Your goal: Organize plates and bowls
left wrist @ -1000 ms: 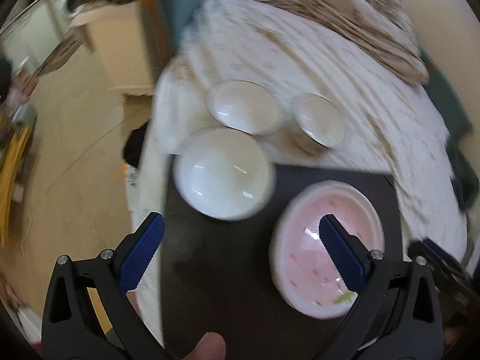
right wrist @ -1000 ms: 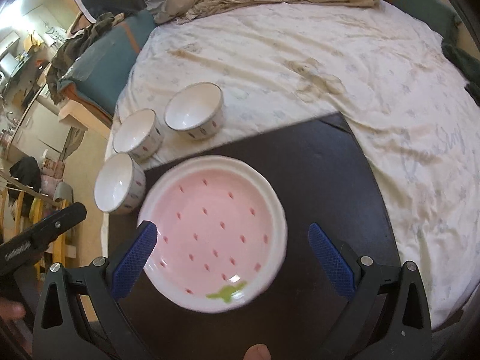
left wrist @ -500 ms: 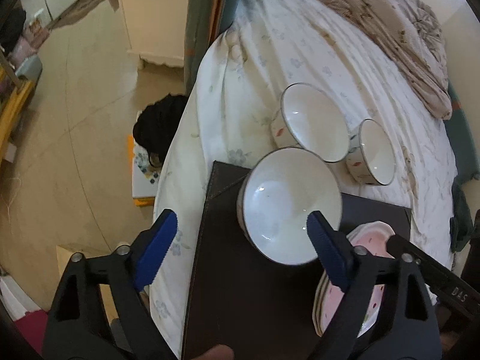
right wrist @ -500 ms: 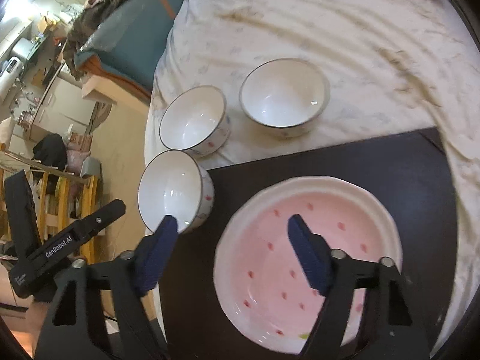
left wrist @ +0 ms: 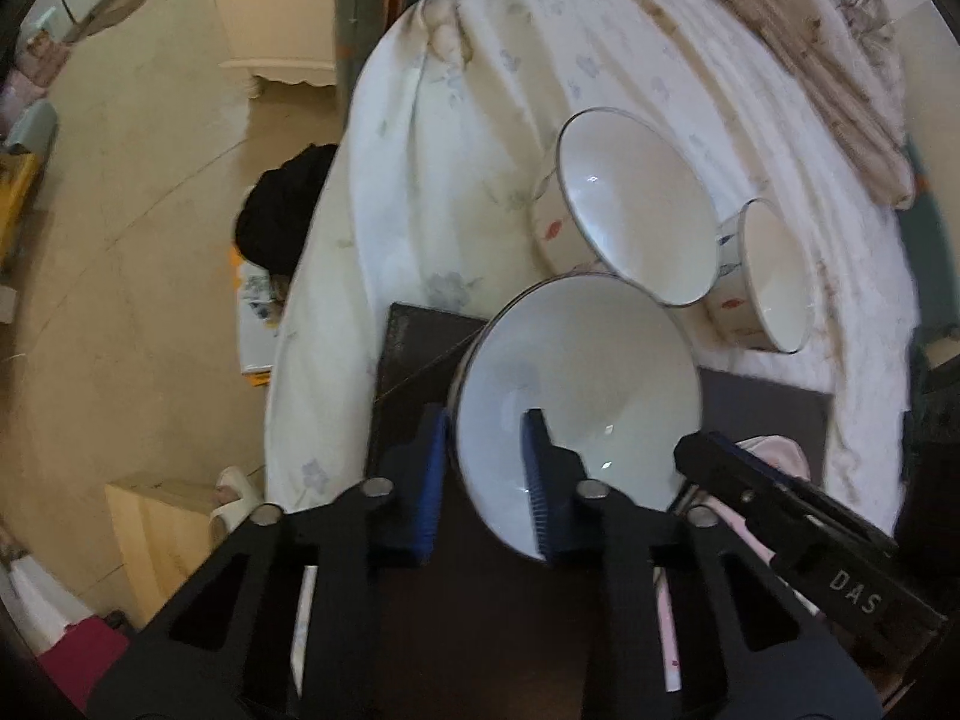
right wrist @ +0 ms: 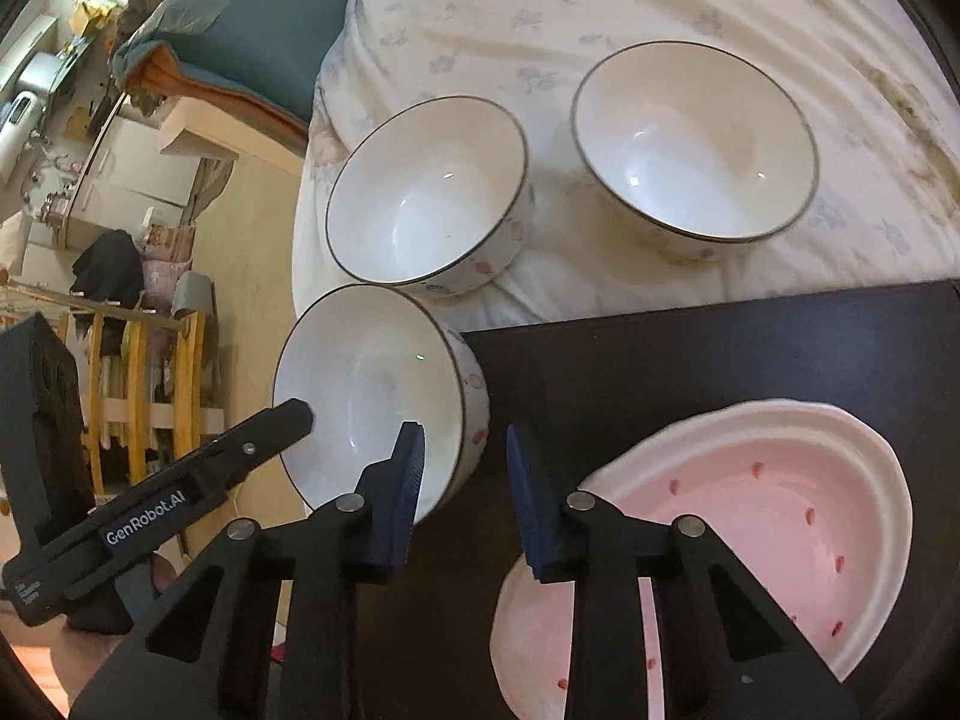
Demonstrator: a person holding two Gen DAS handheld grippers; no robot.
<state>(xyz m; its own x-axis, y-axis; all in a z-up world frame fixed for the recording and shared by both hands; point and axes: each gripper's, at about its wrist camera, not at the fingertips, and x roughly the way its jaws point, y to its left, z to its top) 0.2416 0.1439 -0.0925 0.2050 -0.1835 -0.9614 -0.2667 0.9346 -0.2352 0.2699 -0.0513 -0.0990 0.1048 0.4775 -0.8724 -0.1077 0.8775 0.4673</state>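
Note:
A white bowl (left wrist: 588, 384) with a dark rim stands at the corner of a dark board (right wrist: 690, 354) on the bed. My left gripper (left wrist: 483, 450) straddles its near rim, one pad inside and one outside, jaws narrowed around the wall. My right gripper (right wrist: 462, 468) straddles the same bowl (right wrist: 366, 384) at its opposite rim, jaws also narrowed. Two more white bowls (right wrist: 429, 192) (right wrist: 693, 141) stand on the sheet beyond. A pink stack of strawberry-print plates (right wrist: 750, 516) lies on the board to the right.
The bed has a white flowered sheet (left wrist: 432, 138) and a beige blanket (left wrist: 840, 60) at the back. The bed's edge drops to the floor (left wrist: 138, 228) at left, with a black item (left wrist: 276, 216) and a cabinet (left wrist: 276, 6) there.
Both grippers moved in on the near bowl and narrowed their jaws around its rim from opposite sides. The right gripper shifted left, off the pink plates.

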